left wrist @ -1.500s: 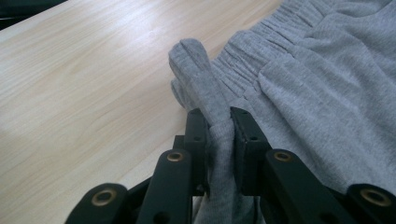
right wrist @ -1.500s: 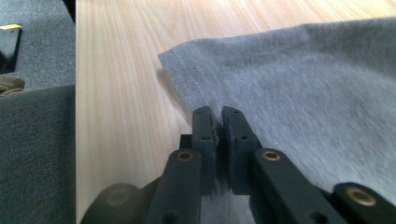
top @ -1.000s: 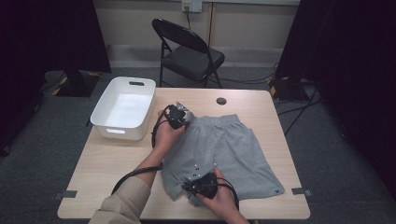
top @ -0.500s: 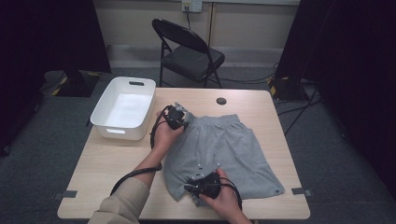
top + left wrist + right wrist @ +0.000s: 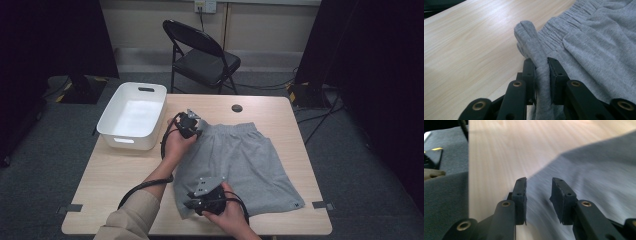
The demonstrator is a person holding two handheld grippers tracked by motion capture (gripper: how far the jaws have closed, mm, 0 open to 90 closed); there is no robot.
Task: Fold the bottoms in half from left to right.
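Observation:
Grey shorts (image 5: pixel 245 160) lie flat on the wooden table (image 5: pixel 120 175), waistband toward the far side. My left gripper (image 5: pixel 194 131) is at the waistband's left corner, shut on a raised fold of the grey cloth (image 5: pixel 531 42) that stands up between its pads (image 5: pixel 529 72). My right gripper (image 5: pixel 192 202) hovers at the near left hem corner. Its jaws have just been opening and now stand apart (image 5: pixel 539 188), with nothing pinched. The shorts (image 5: pixel 599 170) lie blurred beneath and beyond them.
A white plastic bin (image 5: pixel 132 115) stands at the table's far left, close to my left hand. A small black disc (image 5: pixel 237 108) lies near the far edge. A black folding chair (image 5: pixel 205 57) stands behind the table. Bare wood runs along the left side.
My right hand has shifted a little at the shorts' near left corner. The left hand and the shorts have stayed where they were.

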